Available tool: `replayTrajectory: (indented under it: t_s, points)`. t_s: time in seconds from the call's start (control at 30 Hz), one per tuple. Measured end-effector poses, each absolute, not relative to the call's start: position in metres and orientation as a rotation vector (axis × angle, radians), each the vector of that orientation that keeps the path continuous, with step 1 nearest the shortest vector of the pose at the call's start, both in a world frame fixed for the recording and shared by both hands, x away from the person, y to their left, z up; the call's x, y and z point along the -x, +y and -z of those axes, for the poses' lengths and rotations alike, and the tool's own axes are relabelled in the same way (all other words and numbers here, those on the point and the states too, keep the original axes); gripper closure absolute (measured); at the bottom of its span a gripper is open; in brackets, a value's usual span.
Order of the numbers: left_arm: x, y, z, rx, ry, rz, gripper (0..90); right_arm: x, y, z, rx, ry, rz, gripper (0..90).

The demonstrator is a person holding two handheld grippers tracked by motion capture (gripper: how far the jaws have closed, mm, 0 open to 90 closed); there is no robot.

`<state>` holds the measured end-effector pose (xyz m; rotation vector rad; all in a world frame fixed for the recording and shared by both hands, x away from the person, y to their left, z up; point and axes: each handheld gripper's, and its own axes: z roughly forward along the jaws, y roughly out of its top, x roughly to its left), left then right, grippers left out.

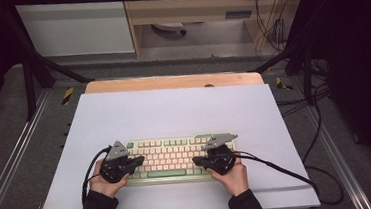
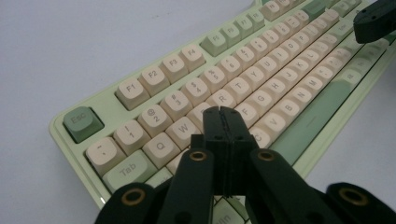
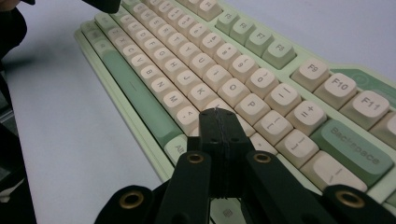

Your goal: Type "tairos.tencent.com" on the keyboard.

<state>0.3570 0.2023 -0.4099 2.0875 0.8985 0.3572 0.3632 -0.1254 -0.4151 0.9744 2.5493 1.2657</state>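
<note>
A pale green keyboard (image 1: 177,158) with cream keycaps lies flat on the white surface (image 1: 174,110), near its front edge and roughly centred between the person's forearms. The left tongs (image 1: 139,161) hang over its left end, and in the left gripper view the left tongs (image 2: 223,112) are pressed tight together with nothing between them, their tip hovering over or on the keys below the W and E row; whether it actually touches a cap cannot be told. The right tongs (image 1: 197,160) sit over the right end, likewise clenched on nothing in the right gripper view (image 3: 217,113), poised above the keys just under the P and bracket row. The work in hand looks like pressing keys with closed tips. As a thing to handle, the keyboard (image 2: 261,79) reads as a stiff plastic slab, probably fairly heavy for its size, so it should stay put under light taps. The keycaps (image 3: 252,105) are smooth and slightly dished, so a tip ought to come down on the middle of one cap; landing on a seam could press two keys or skid. Caps like these may pull off if levered sideways, so pushes should go straight down. To shift the whole thing, the low side edges of the case (image 3: 140,135) would be the safer hold, not the keys
</note>
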Motion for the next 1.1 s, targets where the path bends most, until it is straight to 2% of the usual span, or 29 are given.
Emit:
replayTrajectory:
  t_s: [0.53, 1.1]
  points:
    - [-0.371, 0.181, 0.403, -2.096, 0.886, -0.361, 89.7, -0.36, -0.137, 0.417, -0.995, 2.538, -1.272, 90.0]
    - [-0.385, 0.163, 0.415, -2.115, 0.91, -0.348, 89.7, -0.359, -0.14, 0.418, -1.0, 2.534, -1.275, 90.0]
